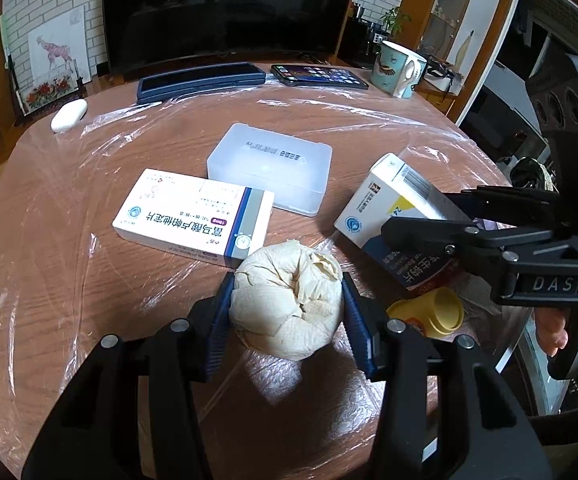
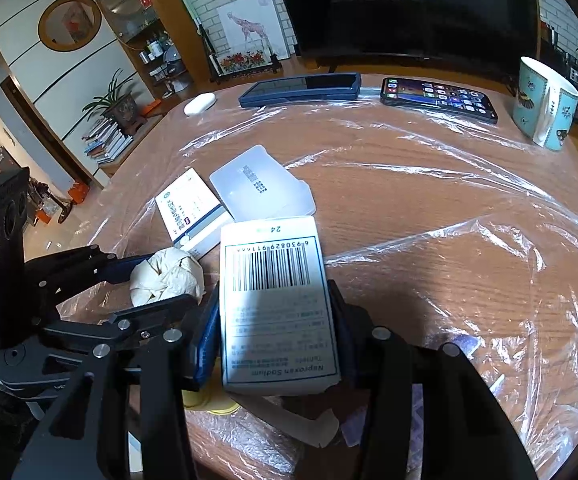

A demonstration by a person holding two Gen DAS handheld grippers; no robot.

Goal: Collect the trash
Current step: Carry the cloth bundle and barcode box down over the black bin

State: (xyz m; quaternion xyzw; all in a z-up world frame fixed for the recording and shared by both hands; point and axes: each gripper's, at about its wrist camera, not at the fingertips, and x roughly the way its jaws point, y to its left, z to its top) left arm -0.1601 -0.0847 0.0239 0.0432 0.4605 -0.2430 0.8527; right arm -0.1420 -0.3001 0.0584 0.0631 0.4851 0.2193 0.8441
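Note:
My left gripper (image 1: 287,296) is shut on a crumpled ball of cream tissue paper (image 1: 287,308), held just above the plastic-covered wooden table (image 1: 49,260). The tissue ball also shows in the right wrist view (image 2: 167,278) at left. My right gripper (image 2: 273,320) is shut on a white Naproxen medicine box (image 2: 275,304), barcode side up; the box shows at right in the left wrist view (image 1: 393,208). A yellow cap or small cup (image 1: 437,312) lies under the right gripper. A second white medicine box (image 1: 195,216) lies flat on the table.
A translucent plastic case (image 1: 271,168) lies mid-table. At the far edge are a dark blue case (image 1: 201,80), a phone (image 1: 319,76), a patterned mug (image 1: 399,68) and a white earbud case (image 1: 69,116). A TV stands behind.

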